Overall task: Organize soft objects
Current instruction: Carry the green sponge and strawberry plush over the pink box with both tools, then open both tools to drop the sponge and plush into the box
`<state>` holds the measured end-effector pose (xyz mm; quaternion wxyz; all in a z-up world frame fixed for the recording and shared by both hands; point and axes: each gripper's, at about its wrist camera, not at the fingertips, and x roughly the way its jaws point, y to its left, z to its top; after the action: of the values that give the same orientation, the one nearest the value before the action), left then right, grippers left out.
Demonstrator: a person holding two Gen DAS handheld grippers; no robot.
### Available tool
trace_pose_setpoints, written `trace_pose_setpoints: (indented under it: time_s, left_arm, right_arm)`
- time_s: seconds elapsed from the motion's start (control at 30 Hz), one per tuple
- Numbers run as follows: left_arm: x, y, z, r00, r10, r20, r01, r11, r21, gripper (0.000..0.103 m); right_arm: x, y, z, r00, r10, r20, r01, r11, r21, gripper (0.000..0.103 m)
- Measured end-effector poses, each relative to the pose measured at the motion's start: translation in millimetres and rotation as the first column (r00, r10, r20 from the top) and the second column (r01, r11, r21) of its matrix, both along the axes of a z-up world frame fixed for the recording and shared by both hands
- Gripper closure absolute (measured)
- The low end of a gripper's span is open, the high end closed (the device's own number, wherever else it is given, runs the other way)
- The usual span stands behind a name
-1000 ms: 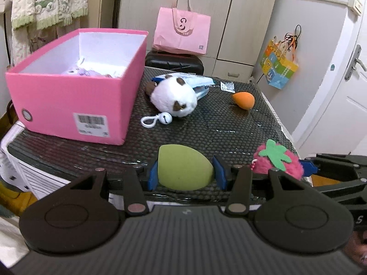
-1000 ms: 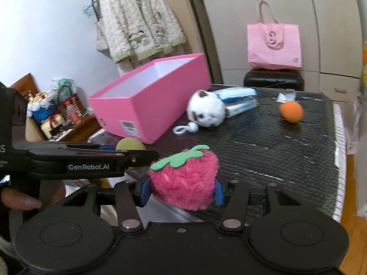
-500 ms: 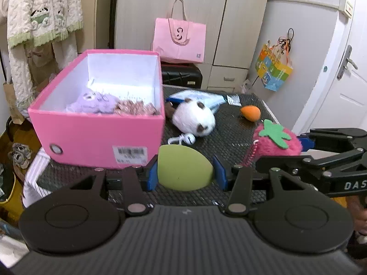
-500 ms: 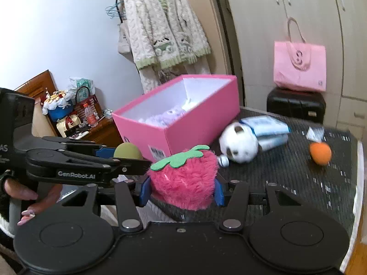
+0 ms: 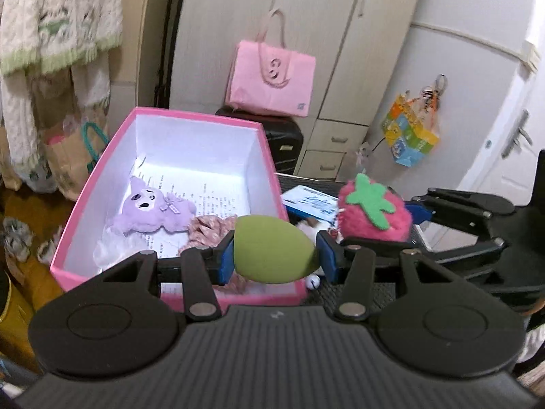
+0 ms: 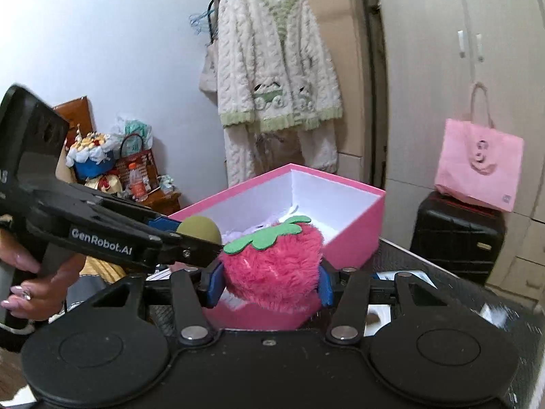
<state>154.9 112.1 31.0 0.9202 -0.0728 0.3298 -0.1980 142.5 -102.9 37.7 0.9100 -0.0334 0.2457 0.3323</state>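
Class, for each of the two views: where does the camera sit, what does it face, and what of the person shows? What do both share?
Left wrist: on the left gripper, facing into the pink cardboard box; no body shows.
Right wrist: on the right gripper, facing the box's corner; a hand shows.
Shared: box, green egg-shaped sponge, fluffy pink strawberry plush.

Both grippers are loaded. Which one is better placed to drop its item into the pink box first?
Left, probably. In its own view the left gripper holds the green sponge over the pink box's near edge, while the right gripper with the strawberry plush sits outside the box's right wall.
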Motion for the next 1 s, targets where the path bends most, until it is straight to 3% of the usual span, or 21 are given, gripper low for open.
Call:
trace_pose_setpoints:
  time_s: [0.07, 0.23, 0.33, 0.43, 0.57, 0.67, 0.8, 0.9, 1.0]
  left_arm:
    - [25, 5, -3, 0.999, 0.012, -0.050, -0.013, 1.000, -0.010, 0.055]
    - [80, 12, -5, 0.993, 0.050, -0.106, -0.044, 0.997, 0.058, 0.055]
    - [112, 17, -12, 0.985, 0.050, -0.164, -0.044, 0.998, 0.043, 0.055]
    - [138, 20, -24, 0.982, 0.075, -0.176, -0.067, 0.996, 0.052, 0.055]
    - [170, 25, -43, 0.962, 0.088, -0.259, -0.083, 0.996, 0.030, 0.055]
    - [180, 24, -52, 0.950, 0.115, -0.290, -0.105, 0.993, 0.050, 0.055]
    - [185, 25, -56, 0.938, 0.134, -0.321, -0.122, 0.991, 0.059, 0.042]
    - [175, 23, -48, 0.948, 0.114, -0.297, -0.102, 0.993, 0.057, 0.035]
    - [155, 23, -32, 0.969, 0.099, -0.225, -0.083, 0.993, 0.079, 0.033]
  right_arm:
    - [20, 9, -2, 1.000, 0.025, 0.004, -0.025, 0.999, -0.032, 0.046]
    - [62, 32, -8, 0.997, 0.075, 0.031, -0.069, 0.984, -0.166, 0.046]
    - [81, 45, -12, 0.992, 0.116, 0.050, -0.101, 0.964, -0.245, 0.046]
    - [103, 54, -15, 0.988, 0.156, 0.004, -0.149, 0.954, -0.258, 0.046]
    - [125, 71, -30, 0.985, 0.169, -0.027, -0.168, 0.925, -0.341, 0.046]
    - [140, 79, -41, 0.984, 0.169, -0.060, -0.179, 0.913, -0.367, 0.046]
    - [143, 85, -48, 0.987, 0.161, -0.025, -0.156, 0.895, -0.417, 0.038]
    - [142, 78, -43, 0.984, 0.163, -0.066, -0.176, 0.919, -0.353, 0.030]
    - [130, 69, -37, 0.989, 0.143, -0.034, -0.147, 0.934, -0.327, 0.029]
